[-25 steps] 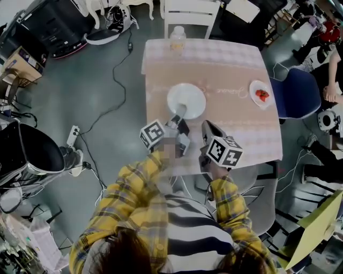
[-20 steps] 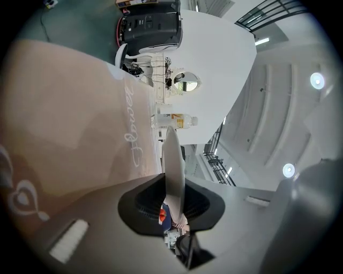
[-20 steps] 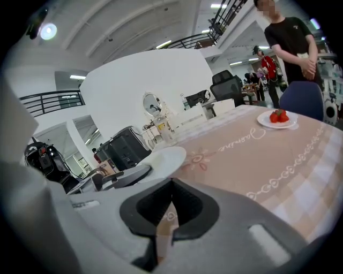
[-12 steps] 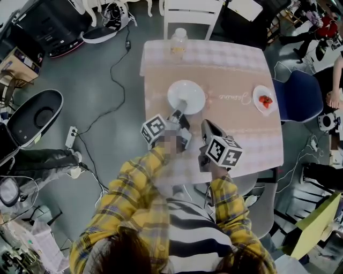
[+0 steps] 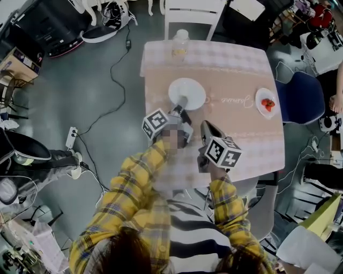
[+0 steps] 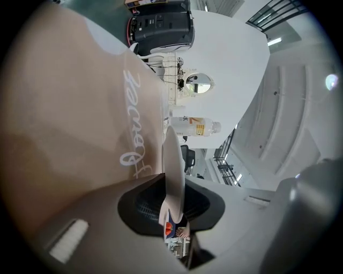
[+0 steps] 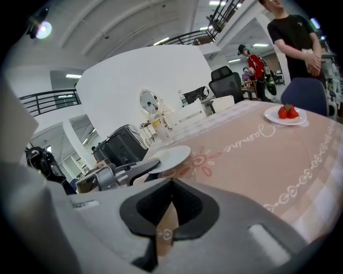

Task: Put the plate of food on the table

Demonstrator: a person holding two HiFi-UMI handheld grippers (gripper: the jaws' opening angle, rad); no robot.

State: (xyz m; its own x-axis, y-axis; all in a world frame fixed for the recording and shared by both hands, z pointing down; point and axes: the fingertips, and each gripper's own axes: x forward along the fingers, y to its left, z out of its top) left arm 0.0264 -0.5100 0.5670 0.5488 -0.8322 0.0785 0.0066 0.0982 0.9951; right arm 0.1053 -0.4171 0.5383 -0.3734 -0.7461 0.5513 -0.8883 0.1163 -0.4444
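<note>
A white plate (image 5: 186, 93) with nothing on it hangs low over the pink tablecloth (image 5: 225, 69). My left gripper (image 5: 181, 105) is shut on its near rim. In the left gripper view the plate (image 6: 172, 160) shows edge-on between the jaws. In the right gripper view the plate (image 7: 170, 157) sits close to the cloth; I cannot tell whether it touches. A second small plate with strawberries (image 5: 266, 103) lies near the table's right edge, also seen as the strawberry plate (image 7: 287, 114). My right gripper (image 5: 205, 128) hovers over the table's near part, shut and holding nothing.
A drink bottle (image 5: 179, 43) stands at the table's far edge. A white chair (image 5: 190, 16) is behind the table and a blue chair (image 5: 300, 96) at its right. A person in black (image 7: 292, 37) stands beyond the blue chair. Cables lie on the floor at the left.
My left gripper has carried the white plate a little further over the table and lower. The right gripper has shifted slightly forward.
</note>
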